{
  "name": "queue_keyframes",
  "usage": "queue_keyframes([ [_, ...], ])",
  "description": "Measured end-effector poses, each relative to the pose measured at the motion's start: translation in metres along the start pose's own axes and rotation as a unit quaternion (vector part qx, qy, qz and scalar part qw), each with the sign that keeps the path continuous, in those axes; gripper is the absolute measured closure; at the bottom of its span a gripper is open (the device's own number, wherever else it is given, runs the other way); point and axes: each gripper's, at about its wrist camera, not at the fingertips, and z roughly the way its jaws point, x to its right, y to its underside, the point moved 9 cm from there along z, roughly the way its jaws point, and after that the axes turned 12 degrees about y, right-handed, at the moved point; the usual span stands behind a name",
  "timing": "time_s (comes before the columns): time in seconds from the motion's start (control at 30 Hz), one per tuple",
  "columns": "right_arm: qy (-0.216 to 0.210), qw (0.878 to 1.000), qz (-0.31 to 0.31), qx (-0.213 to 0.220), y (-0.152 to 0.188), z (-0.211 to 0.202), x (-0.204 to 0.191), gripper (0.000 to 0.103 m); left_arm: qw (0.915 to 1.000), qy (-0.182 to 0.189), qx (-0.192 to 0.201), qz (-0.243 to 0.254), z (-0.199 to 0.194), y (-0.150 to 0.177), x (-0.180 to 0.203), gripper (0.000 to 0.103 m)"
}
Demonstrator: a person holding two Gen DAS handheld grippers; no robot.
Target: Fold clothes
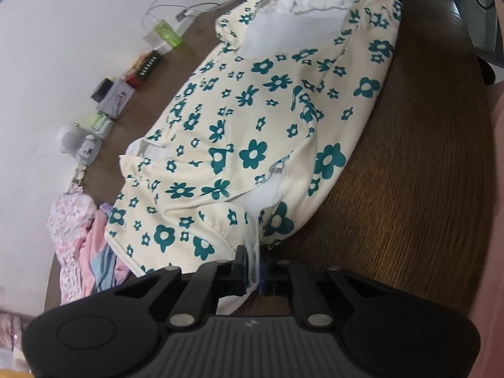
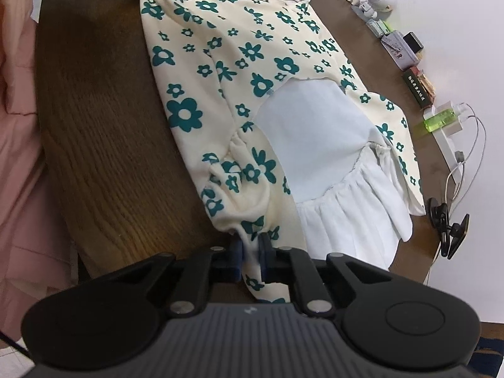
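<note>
Two tools pinched opposite ends of the floral garment [image 1: 252, 119]: left tool [image 1: 252, 271] and right tool [image 2: 251, 256], each pressed onto cloth. The garment lay along the bench [image 1: 409, 189], apparently mid-fold; both ends must travel together. Its underside stayed hidden.

Between the left fingers [image 1: 239, 267], the pinched edge of the floral garment [image 1: 252, 126] is disappearing behind the gripper body. Lettering on the dark box [image 2: 416, 89], far right of the right fingers [image 2: 266, 245], is staying too small to read. The pink clothes [image 1: 78, 236], left of the left fingers, are lying partly under the garment.
</note>
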Motion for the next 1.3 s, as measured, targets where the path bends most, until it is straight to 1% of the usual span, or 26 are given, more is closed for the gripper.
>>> queue_keyframes([
  [0.1,0.000,1.000,-0.004,0.001,-0.002,-0.006,0.005,0.094,0.9999,-0.013,0.005,-0.004,-0.009,-0.002,-0.003,0.099],
  [0.23,-0.003,1.000,-0.013,0.004,-0.008,-0.016,0.017,0.094,0.9992,-0.037,0.003,0.018,-0.023,-0.014,-0.022,0.099],
  [0.3,-0.016,1.000,-0.023,-0.008,-0.014,-0.008,0.032,0.094,0.9984,-0.047,0.000,0.032,-0.026,-0.025,-0.036,0.099],
  [0.43,-0.042,0.998,-0.043,-0.034,-0.025,0.008,0.062,0.093,0.9968,-0.056,-0.004,0.056,-0.019,-0.051,-0.072,0.099],
  [0.5,-0.055,0.996,-0.053,-0.047,-0.030,0.016,0.077,0.093,0.9972,-0.040,-0.016,0.061,-0.005,-0.060,-0.085,0.099],
  [0.57,-0.075,0.995,-0.047,-0.056,-0.034,0.029,0.084,0.092,0.9976,-0.022,-0.030,0.059,0.012,-0.065,-0.095,0.098],
  [0.7,-0.103,0.992,-0.027,-0.064,-0.037,0.055,0.096,0.091,0.9980,0.014,-0.043,0.045,0.040,-0.070,-0.111,0.097],
  [0.87,-0.127,0.990,0.012,-0.063,-0.034,0.078,0.110,0.091,0.9981,0.032,-0.044,0.029,0.057,-0.073,-0.120,0.095],
  [0.9,-0.130,0.989,0.020,-0.063,-0.034,0.082,0.112,0.091,0.9981,0.036,-0.045,0.024,0.060,-0.073,-0.122,0.094],
  [0.97,-0.132,0.989,0.034,-0.061,-0.033,0.089,0.117,0.084,0.9980,0.043,-0.046,0.012,0.065,-0.073,-0.125,0.089],
  [1.03,-0.129,0.989,0.050,-0.057,-0.030,0.092,0.122,0.074,0.9980,0.046,-0.044,0.000,0.068,-0.072,-0.127,0.086],
  [1.07,-0.128,0.989,0.058,-0.054,-0.029,0.093,0.125,0.071,0.9981,0.046,-0.041,-0.008,0.067,-0.071,-0.129,0.085],
  [1.1,-0.120,0.989,0.069,-0.049,-0.027,0.091,0.130,0.068,0.9982,0.045,-0.036,-0.018,0.065,-0.071,-0.131,0.078],
  [1.13,-0.110,0.990,0.081,-0.044,-0.024,0.089,0.135,0.067,0.9982,0.044,-0.031,-0.027,0.062,-0.070,-0.134,0.070],
  [1.17,-0.101,0.990,0.093,-0.038,-0.022,0.087,0.140,0.067,0.9980,0.043,-0.022,-0.041,0.058,-0.068,-0.137,0.066],
  [1.2,-0.091,0.989,0.111,-0.029,-0.021,0.083,0.145,0.067,0.9974,0.041,-0.011,-0.058,0.052,-0.066,-0.141,0.063],
  [1.23,-0.082,0.987,0.140,-0.013,-0.019,0.076,0.151,0.067,0.9963,0.043,0.000,-0.074,0.046,-0.063,-0.144,0.063],
  [1.3,-0.081,0.979,0.184,0.014,-0.015,0.063,0.153,0.066,0.9933,0.053,0.015,-0.102,0.036,-0.057,-0.146,0.059],
])
